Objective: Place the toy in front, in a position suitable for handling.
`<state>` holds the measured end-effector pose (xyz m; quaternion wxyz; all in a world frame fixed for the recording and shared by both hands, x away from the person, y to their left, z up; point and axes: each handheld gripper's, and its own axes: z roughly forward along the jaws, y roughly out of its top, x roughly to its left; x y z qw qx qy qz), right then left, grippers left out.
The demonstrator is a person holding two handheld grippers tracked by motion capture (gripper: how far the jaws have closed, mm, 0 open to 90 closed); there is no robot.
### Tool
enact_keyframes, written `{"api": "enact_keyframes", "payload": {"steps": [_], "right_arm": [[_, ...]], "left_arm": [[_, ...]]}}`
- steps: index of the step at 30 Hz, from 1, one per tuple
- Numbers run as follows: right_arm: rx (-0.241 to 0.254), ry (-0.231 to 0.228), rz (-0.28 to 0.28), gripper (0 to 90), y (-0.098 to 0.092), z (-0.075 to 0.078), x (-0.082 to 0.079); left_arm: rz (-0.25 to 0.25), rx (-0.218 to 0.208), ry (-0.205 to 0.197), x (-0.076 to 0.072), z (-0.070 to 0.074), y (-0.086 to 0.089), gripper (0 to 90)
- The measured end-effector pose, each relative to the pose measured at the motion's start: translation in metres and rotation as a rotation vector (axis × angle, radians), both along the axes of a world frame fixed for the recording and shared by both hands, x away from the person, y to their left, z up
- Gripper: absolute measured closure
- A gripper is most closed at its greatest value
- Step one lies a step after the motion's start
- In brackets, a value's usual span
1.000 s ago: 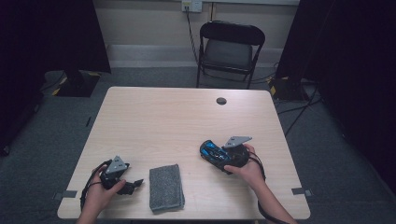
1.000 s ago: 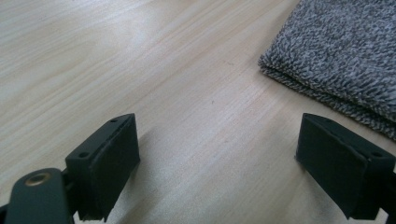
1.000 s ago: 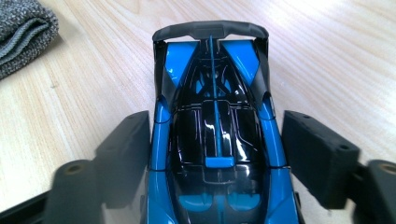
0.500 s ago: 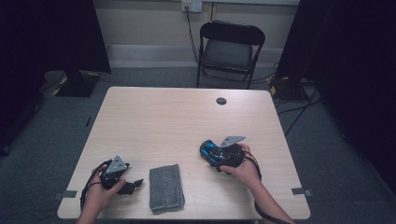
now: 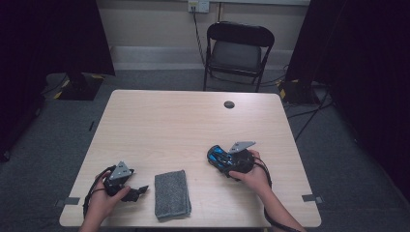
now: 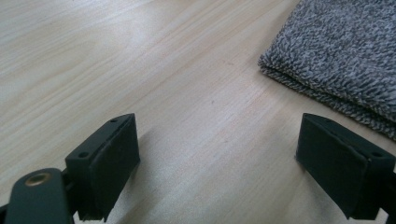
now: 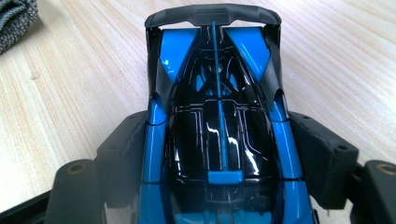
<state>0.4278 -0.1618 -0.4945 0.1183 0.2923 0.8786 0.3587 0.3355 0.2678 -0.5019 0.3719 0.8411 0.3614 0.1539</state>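
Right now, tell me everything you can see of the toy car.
The toy car is glossy blue and black, plastic-looking, with a black rear wing and a thin blue centre stripe. It sits upright on the table, right of the folded cloth, between the right gripper jaws, which press its two sides.

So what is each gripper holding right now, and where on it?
Right gripper clamps the blue toy car by its sides, mid-body. Left gripper holds nothing.
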Motion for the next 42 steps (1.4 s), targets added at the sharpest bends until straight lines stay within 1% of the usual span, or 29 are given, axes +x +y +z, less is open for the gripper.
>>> {"api": "enact_keyframes", "payload": {"steps": [2,8,13,16,19,20,22,24,25,27,33,36,37,38,40,41,42], "right_arm": [[-0.004,0.003,-0.002,25.6,0.000,0.000,0.000],[-0.019,0.010,-0.037,25.7,0.003,0.002,-0.001],[-0.002,0.015,-0.064,25.7,0.001,0.002,-0.001],[0.003,0.013,-0.069,25.7,0.000,0.002,-0.002],[0.018,0.015,-0.082,25.8,-0.002,0.002,-0.002],[0.016,0.020,-0.085,25.8,-0.003,0.002,-0.002],[0.016,0.016,-0.088,25.8,-0.004,0.003,-0.002],[0.021,0.014,-0.104,25.8,-0.006,0.004,-0.002],[0.028,0.009,-0.111,25.8,-0.007,0.005,-0.001],[0.046,0.013,-0.130,25.8,-0.010,0.006,-0.001],[0.058,0.029,-0.175,25.8,-0.016,0.007,0.002],[0.061,0.018,-0.200,27.0,-0.016,0.010,0.006],[0.074,0.021,-0.209,27.6,-0.016,0.012,0.006],[0.068,0.018,-0.214,27.7,-0.014,0.013,0.008],[0.026,0.005,-0.211,27.7,-0.008,0.014,0.009],[0.022,0.004,-0.211,27.7,-0.005,0.014,0.009],[0.033,0.009,-0.215,27.8,-0.003,0.014,0.010]], "left_arm": [[-0.001,0.000,0.001,0.000,0.000,0.000,12.7],[0.000,0.000,0.000,0.000,0.000,0.000,12.6],[0.000,0.000,0.000,0.000,0.000,0.000,12.6],[0.000,0.000,0.000,0.000,0.000,0.000,12.6],[0.000,0.000,0.000,0.000,0.000,0.000,12.7],[0.000,0.000,0.000,0.000,0.000,0.000,12.6],[0.000,0.000,0.000,0.000,0.000,0.000,12.7],[0.000,0.000,0.000,0.000,0.000,0.000,12.6],[0.000,0.000,0.000,0.000,0.000,0.000,12.7],[0.000,0.000,0.000,0.000,0.000,0.000,12.6],[0.000,0.000,0.000,0.000,0.000,0.000,12.6],[0.000,0.000,0.000,0.000,0.000,0.000,12.6],[0.000,0.000,0.000,0.000,0.000,0.000,12.7],[0.000,0.000,0.000,0.000,0.000,0.000,12.6],[0.000,0.000,0.000,0.000,0.000,0.000,12.6],[0.000,0.000,0.000,0.000,0.000,0.000,12.6],[0.000,0.000,0.000,0.000,0.000,0.000,12.6]]}}
